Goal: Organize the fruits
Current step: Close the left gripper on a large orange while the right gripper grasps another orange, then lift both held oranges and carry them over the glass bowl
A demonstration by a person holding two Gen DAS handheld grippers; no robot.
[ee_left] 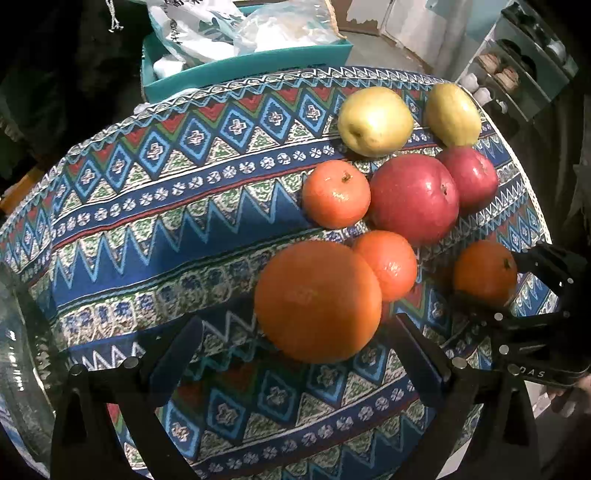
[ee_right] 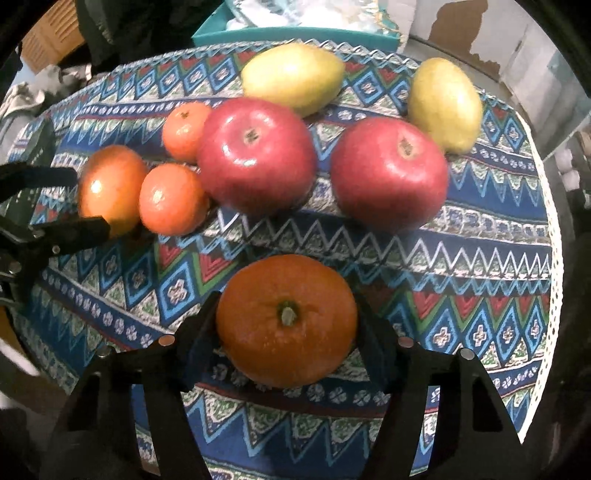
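Fruits [ee_right: 256,155]: only right wrist view shows right gripper [ee_right: 286,332] clasping orange [ee_right: 286,319].

- My left gripper [ee_left: 295,354] hides the large orange's [ee_left: 317,301] underside; its rim is blurred.
- At three o'clock, my right gripper [ee_left: 532,291] covers part of a small orange [ee_left: 484,271].
- The teal box [ee_left: 243,70] at twelve o'clock is cut off.

Home setting, lived-in room. Round table under a blue, red and green geometric-patterned woven cloth [ee_left: 155,206]. Behind it a teal box stuffed with plastic bags [ee_left: 236,70]; clear stacked shoe boxes [ee_left: 517,74] at right; torn cardboard [ee_right: 458,26].
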